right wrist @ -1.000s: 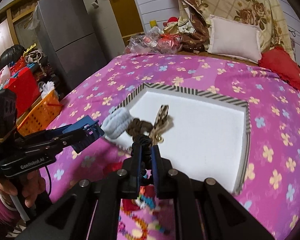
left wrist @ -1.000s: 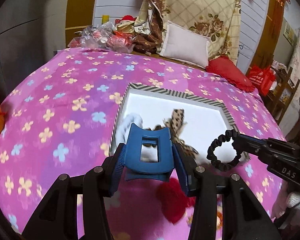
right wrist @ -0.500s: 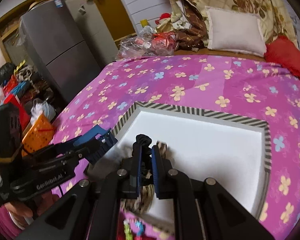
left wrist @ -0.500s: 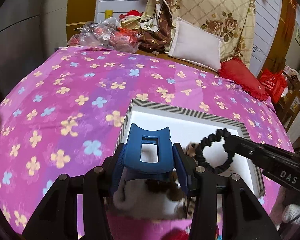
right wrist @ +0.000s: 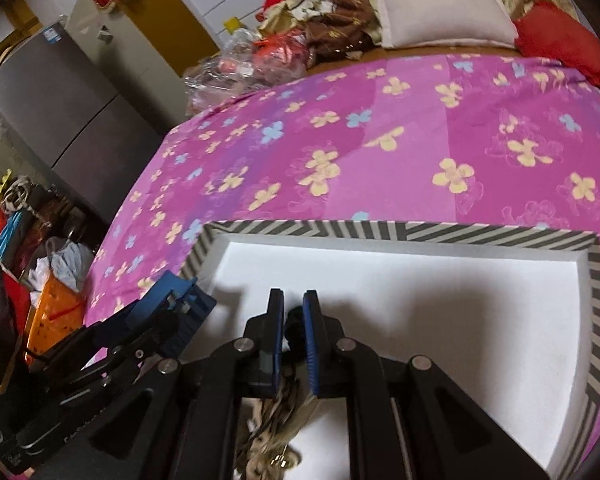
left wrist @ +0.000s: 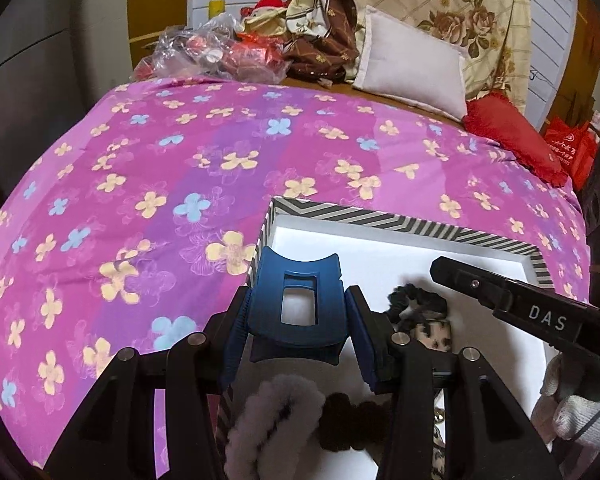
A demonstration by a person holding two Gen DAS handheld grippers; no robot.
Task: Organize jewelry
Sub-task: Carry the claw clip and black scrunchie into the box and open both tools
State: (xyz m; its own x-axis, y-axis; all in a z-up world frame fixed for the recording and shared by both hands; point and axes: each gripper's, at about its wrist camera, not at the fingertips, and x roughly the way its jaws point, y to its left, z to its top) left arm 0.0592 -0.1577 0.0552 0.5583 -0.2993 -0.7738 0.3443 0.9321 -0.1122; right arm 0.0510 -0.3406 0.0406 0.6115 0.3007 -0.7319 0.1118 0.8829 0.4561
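Note:
My left gripper (left wrist: 298, 312) is shut on a blue claw hair clip (left wrist: 298, 304) and holds it over the near left corner of the white tray (left wrist: 400, 220) with a striped rim. My right gripper (right wrist: 293, 316) is low inside the tray (right wrist: 420, 228), shut on a black scrunchie (right wrist: 294, 322); the scrunchie (left wrist: 416, 304) touches the tray floor in the left wrist view. A leopard-print scrunchie (left wrist: 434, 330), a fluffy grey scrunchie (left wrist: 276, 412) and a dark brown one (left wrist: 348, 420) lie in the tray near the front.
The tray sits on a pink flowered bedspread (left wrist: 180, 184). A white pillow (left wrist: 412, 68), red cushion (left wrist: 508, 136) and plastic bags (left wrist: 212, 52) lie at the far end. A grey fridge (right wrist: 60, 92) and an orange basket (right wrist: 56, 308) stand left of the bed.
Both grippers have moved forward over the tray. My right gripper has lowered the black scrunchie to the tray floor. The left one still holds the blue clip.

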